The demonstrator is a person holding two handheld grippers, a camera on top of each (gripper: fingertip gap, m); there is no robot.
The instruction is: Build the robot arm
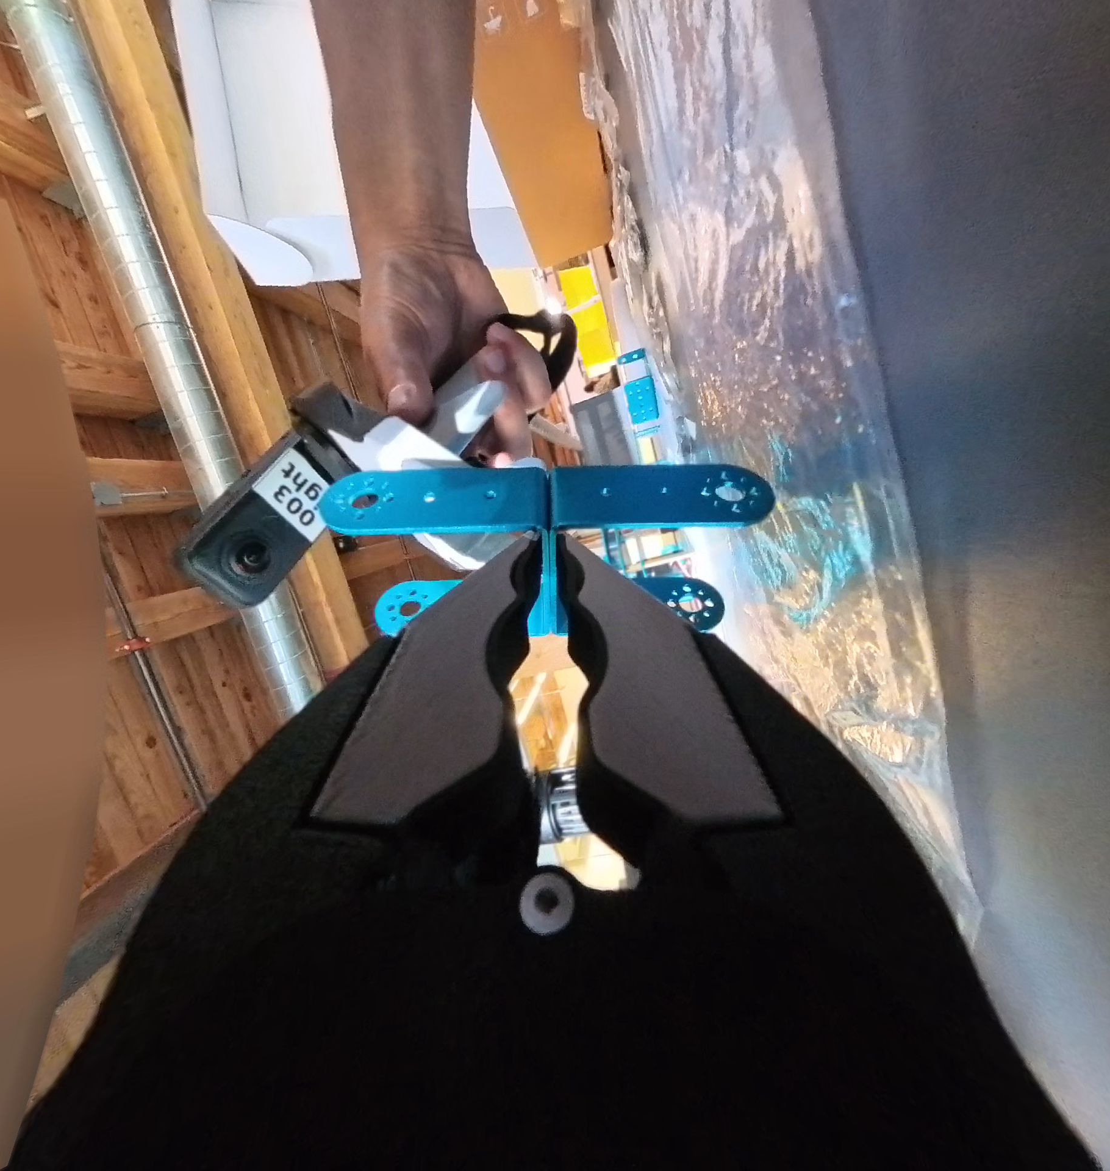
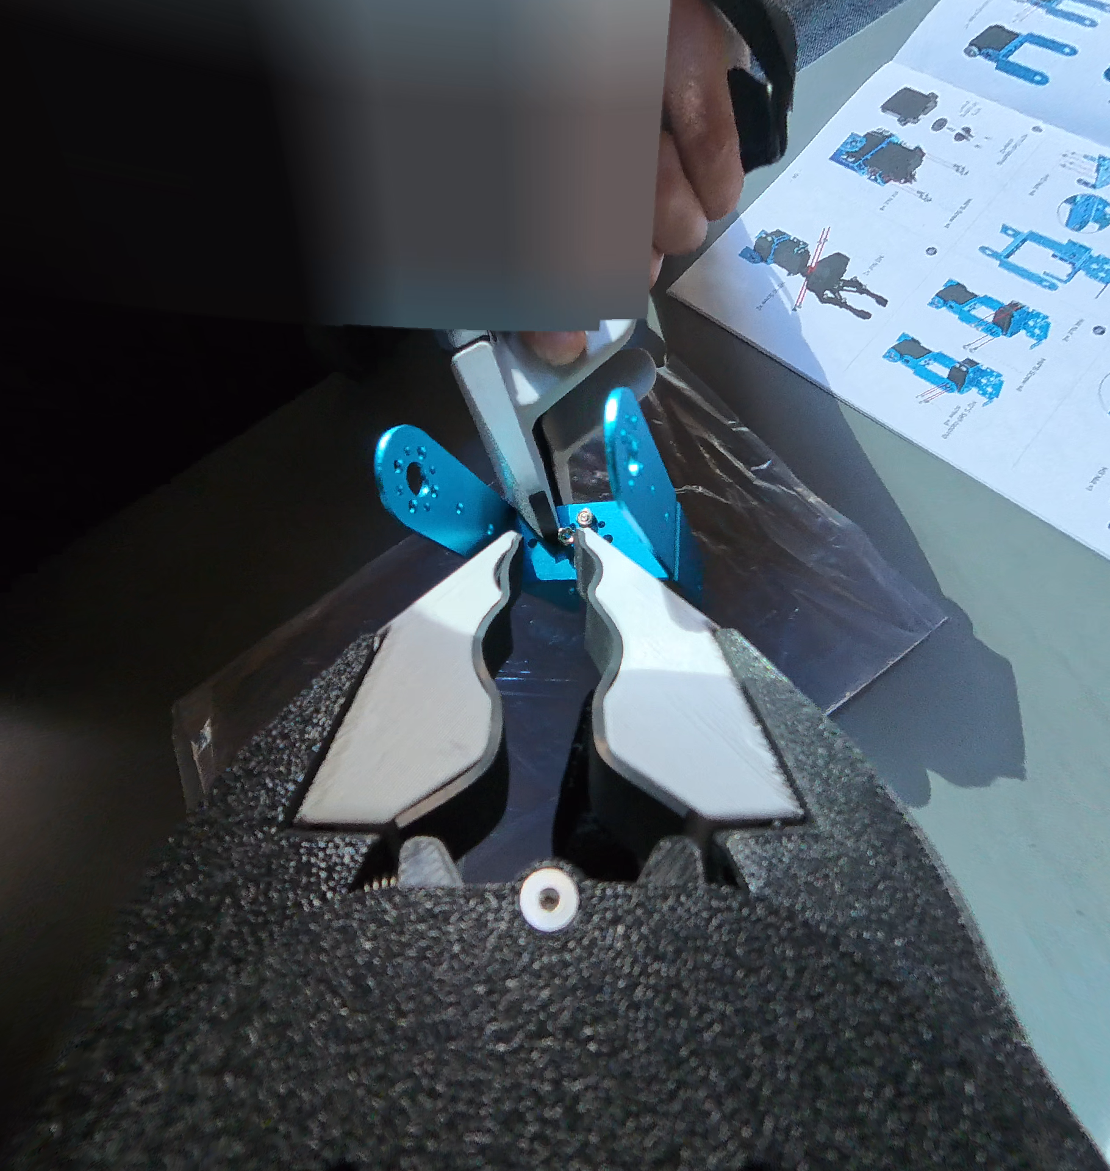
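The left gripper (image 1: 549,545) is pinching two blue brackets (image 1: 549,500) back to back above the table (image 2: 983,633); the right gripper (image 2: 545,538), nearly closed, is nipping a tiny screw (image 2: 565,534) at their joint; a slight twist could be dropping it.

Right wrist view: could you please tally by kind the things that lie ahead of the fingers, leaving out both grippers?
Blue brackets: 2
Silver screws: 2
Instruction sheet: 1
Clear plastic bag: 1
Total: 6
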